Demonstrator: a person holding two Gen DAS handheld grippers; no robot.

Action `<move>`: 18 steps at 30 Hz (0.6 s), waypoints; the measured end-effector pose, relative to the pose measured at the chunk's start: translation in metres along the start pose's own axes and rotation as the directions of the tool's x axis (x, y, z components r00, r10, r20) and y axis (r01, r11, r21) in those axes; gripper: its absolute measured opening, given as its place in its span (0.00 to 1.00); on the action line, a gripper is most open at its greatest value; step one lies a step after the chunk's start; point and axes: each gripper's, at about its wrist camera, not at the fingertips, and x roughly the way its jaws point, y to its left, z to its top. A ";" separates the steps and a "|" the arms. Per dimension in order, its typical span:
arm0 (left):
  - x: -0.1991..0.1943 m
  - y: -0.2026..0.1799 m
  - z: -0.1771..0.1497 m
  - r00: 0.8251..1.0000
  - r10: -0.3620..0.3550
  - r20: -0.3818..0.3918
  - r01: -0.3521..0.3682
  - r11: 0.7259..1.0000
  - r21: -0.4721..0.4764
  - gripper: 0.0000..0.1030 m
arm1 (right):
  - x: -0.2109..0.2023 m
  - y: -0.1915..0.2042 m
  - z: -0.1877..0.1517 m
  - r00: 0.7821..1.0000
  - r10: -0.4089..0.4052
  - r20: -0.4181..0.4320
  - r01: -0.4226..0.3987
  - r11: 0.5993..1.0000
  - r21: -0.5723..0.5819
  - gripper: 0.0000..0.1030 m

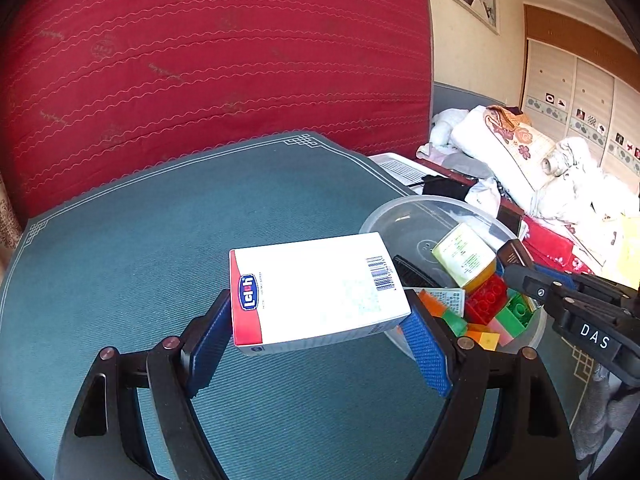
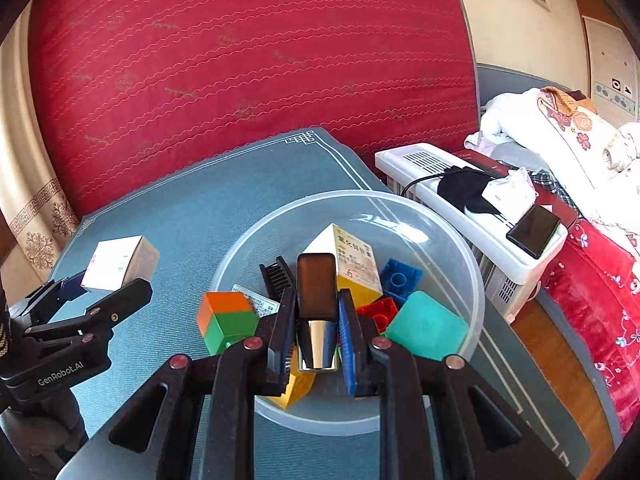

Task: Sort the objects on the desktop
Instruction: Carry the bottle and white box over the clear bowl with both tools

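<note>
Two items are riding in my tools at once, so I am reading this as the carry-and-drop step of the sort. My left tool (image 1: 320, 320) is clamping a white box (image 1: 316, 292) with a red end by its two short sides, holding it lifted over the green tabletop (image 1: 160, 232), just left of the clear bowl (image 1: 400, 216). My right tool (image 2: 316, 332) is pinching, with its jaws nearly closed, a slim brown-and-chrome tube (image 2: 317, 304), perhaps a lipstick, and hanging it above the bowl's middle.

I am seeing the bowl already crowded with a yellow carton (image 2: 356, 264), a black comb (image 2: 278, 276), an orange-and-green cube (image 2: 226, 318) and coloured bricks. Next, I am judging, the right tool should lower a little and release into a gap, then clear away before the left one swings its wider box across the rim.
</note>
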 end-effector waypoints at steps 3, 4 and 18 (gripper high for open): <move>0.006 -0.012 0.005 1.000 -0.025 -0.009 0.025 1.000 0.014 0.81 | 0.000 -0.009 0.000 1.000 -0.001 0.001 0.001 1.000 0.010 0.21; 0.007 -0.015 0.006 0.999 -0.032 -0.012 0.032 0.999 0.018 0.81 | -0.001 -0.012 0.000 1.000 -0.001 0.002 0.001 1.000 0.014 0.21; 0.038 -0.046 0.021 0.993 -0.103 -0.063 0.106 0.994 0.040 0.81 | 0.000 -0.043 0.001 1.000 -0.002 0.004 0.002 0.998 0.055 0.22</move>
